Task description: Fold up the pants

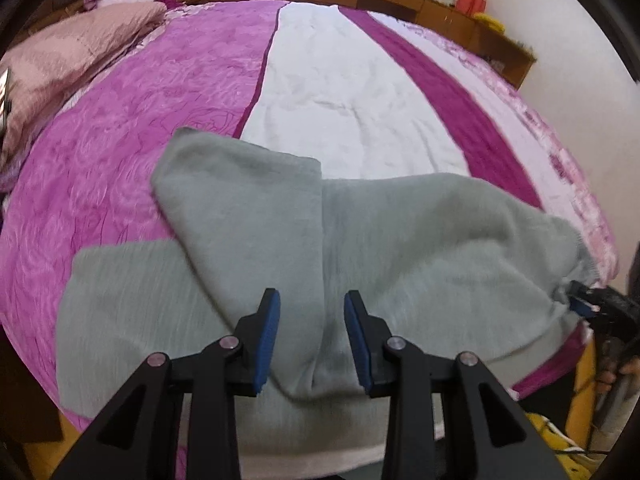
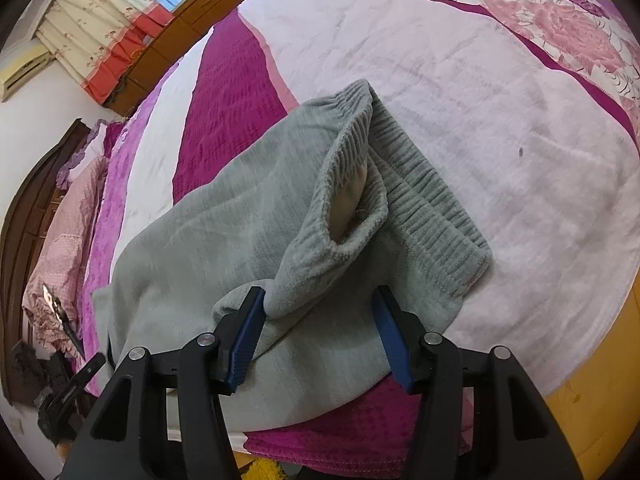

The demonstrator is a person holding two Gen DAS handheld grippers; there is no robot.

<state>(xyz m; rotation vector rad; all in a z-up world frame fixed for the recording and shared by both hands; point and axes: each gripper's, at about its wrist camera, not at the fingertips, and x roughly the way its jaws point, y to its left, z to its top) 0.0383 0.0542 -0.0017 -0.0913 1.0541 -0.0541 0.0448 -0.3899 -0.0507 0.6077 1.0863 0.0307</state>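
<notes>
One waistband [image 2: 424, 200], right-view only.

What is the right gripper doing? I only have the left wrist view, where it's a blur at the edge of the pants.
Observer: The right gripper is open, with a bunched fold of the pants against one pad.
Operator: Which end of the pants is that?
Observer: The waist end. The ribbed waistband lies on the white part of the blanket.
Operator: Is the waist lying flat?
Observer: No, it gapes open, showing a beige lining.
</notes>
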